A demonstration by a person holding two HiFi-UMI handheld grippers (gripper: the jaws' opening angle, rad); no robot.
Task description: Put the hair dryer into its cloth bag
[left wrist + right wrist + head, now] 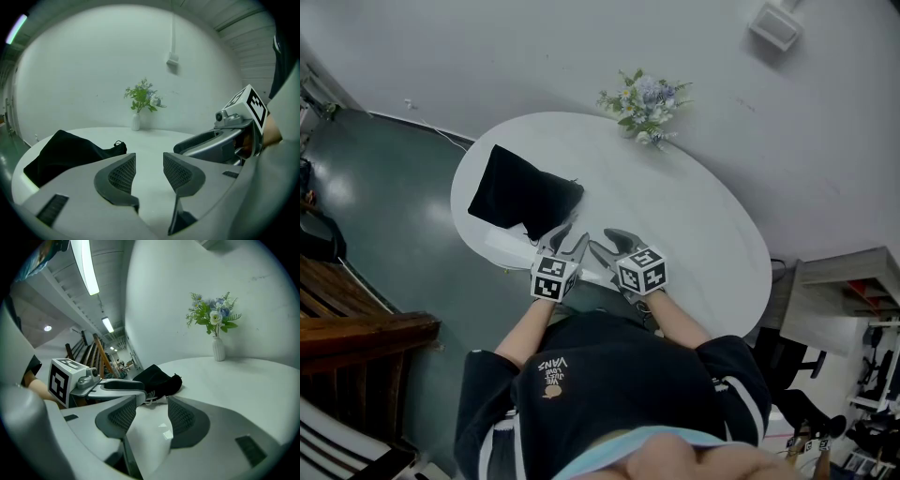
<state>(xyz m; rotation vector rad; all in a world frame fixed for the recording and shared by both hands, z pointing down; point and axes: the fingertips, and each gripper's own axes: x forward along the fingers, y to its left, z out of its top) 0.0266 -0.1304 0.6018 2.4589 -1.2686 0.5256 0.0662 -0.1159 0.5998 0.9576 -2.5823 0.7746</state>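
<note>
A black cloth bag point(523, 192) lies bulging on the left part of the white oval table point(703, 220), with its drawstring mouth toward the middle. The bag also shows in the left gripper view point(65, 152) and the right gripper view point(157, 378). No hair dryer is in sight; only a bit of white shows by the bag's mouth point(152, 398). My left gripper point(571, 236) hovers at the table's near edge just short of the bag, open with nothing between its pads point(123, 176). My right gripper point(610, 242) hangs close beside it, also open and empty point(152, 408).
A small vase of flowers point(645, 105) stands at the table's far edge against the wall. Dark floor and wooden furniture point(352, 323) lie to the left. A pale shelf unit point(848, 291) sits to the right of the table.
</note>
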